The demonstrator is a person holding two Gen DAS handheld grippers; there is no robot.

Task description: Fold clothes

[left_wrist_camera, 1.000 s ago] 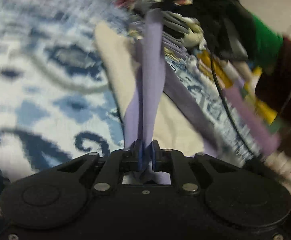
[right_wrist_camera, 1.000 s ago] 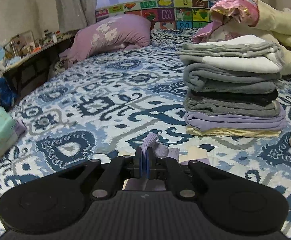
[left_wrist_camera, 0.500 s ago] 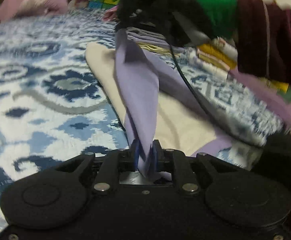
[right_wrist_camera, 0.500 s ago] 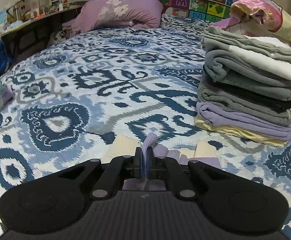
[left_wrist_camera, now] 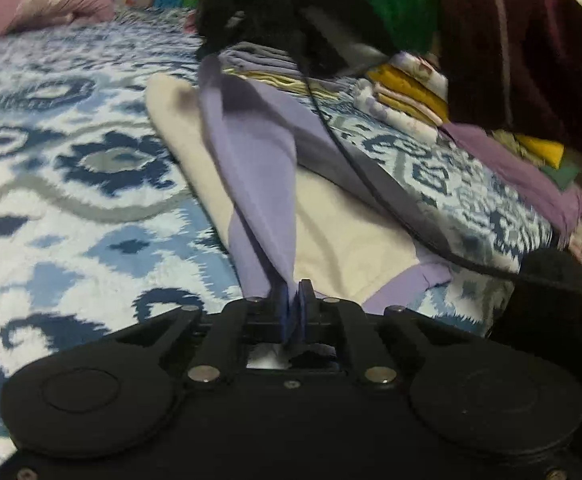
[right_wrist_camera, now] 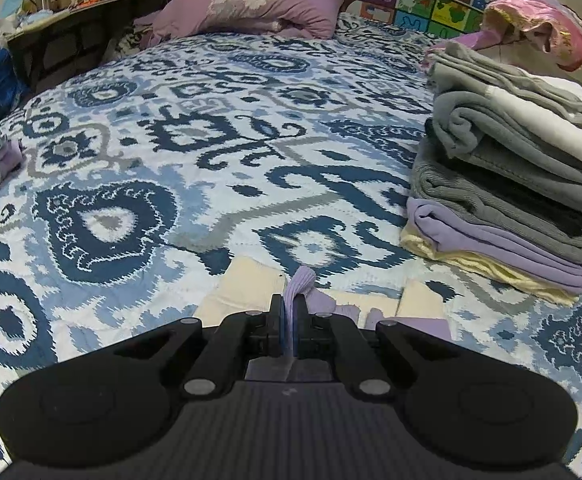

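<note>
L gripper (left_wrist_camera: 293,300): fingers clenched on lavender fabric of cream/lavender garment (left_wrist_camera: 251,152); strip runs taut fwd & up to R gripper (left_wrist_camera: 275,12), dark & blurred at top of L view. R gripper (right_wrist_camera: 289,320): fingers clenched on bunched lavender edge of same garment. Cream body lies flat on bed (right_wrist_camera: 211,120), blue-patterned cover, directly under both grippers; lavender part lifted off it.

Progress, judged: mid-fold. One edge raised betw. both grippers, not yet laid over cream body. Left: bring edge across, drop, flatten, prob. further fold, then onto stack.

Done: folded stack (right_wrist_camera: 511,184) to R (grey, white, black, lavender, yellow layers), near garment, not touching. Second folded pile (left_wrist_camera: 411,96), yellow/floral, in L view. No unfolded heap clearly seen; remaining count unknown.
</note>
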